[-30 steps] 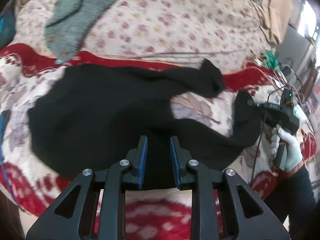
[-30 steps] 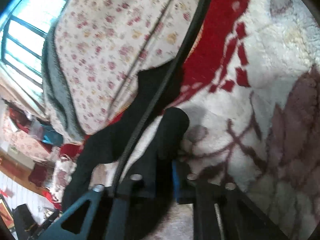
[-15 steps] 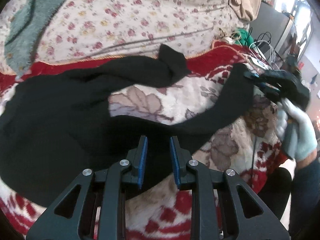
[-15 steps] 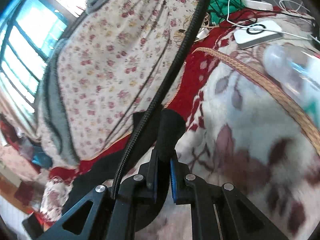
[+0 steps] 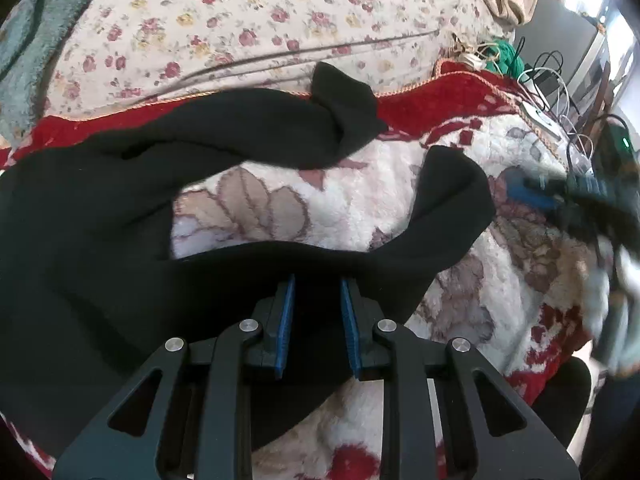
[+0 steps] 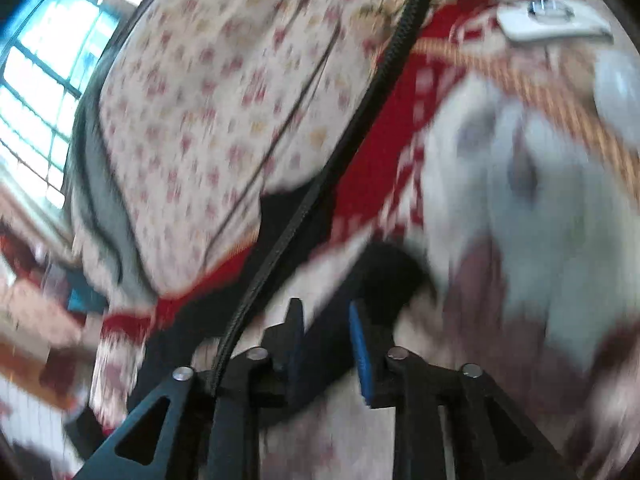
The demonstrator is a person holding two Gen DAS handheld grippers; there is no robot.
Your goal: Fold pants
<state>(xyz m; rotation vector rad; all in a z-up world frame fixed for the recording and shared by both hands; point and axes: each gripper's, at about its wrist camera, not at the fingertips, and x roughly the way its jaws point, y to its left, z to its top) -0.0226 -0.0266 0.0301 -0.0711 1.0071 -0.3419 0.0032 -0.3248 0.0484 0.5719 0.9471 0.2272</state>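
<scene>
Black pants (image 5: 100, 216) lie spread on a red and white fleece blanket (image 5: 352, 208), with both legs reaching to the right. My left gripper (image 5: 317, 280) hangs low over the near leg; its blue pads stand a narrow gap apart, so it is open, and black cloth shows in the gap. The near leg's cuff (image 5: 452, 180) rests on the blanket. My right gripper (image 5: 524, 194), blurred, is just right of that cuff and apart from it. In the right wrist view the right gripper (image 6: 326, 308) has its jaws opening, and the cuff (image 6: 388, 268) lies just beyond the pads, not pressed.
A floral sheet (image 5: 248, 12) covers the bed behind the blanket, with a grey-green blanket (image 5: 24, 32) at far left. Cables and white devices (image 5: 540, 120) crowd the right edge. A gloved hand (image 5: 624, 280) holds the right gripper. A black cable (image 6: 360, 120) crosses the right wrist view.
The right gripper carried the near leg's cuff to the right, then opened and let it drop onto the blanket. The left gripper moved right along the pants, from the seat toward the near leg.
</scene>
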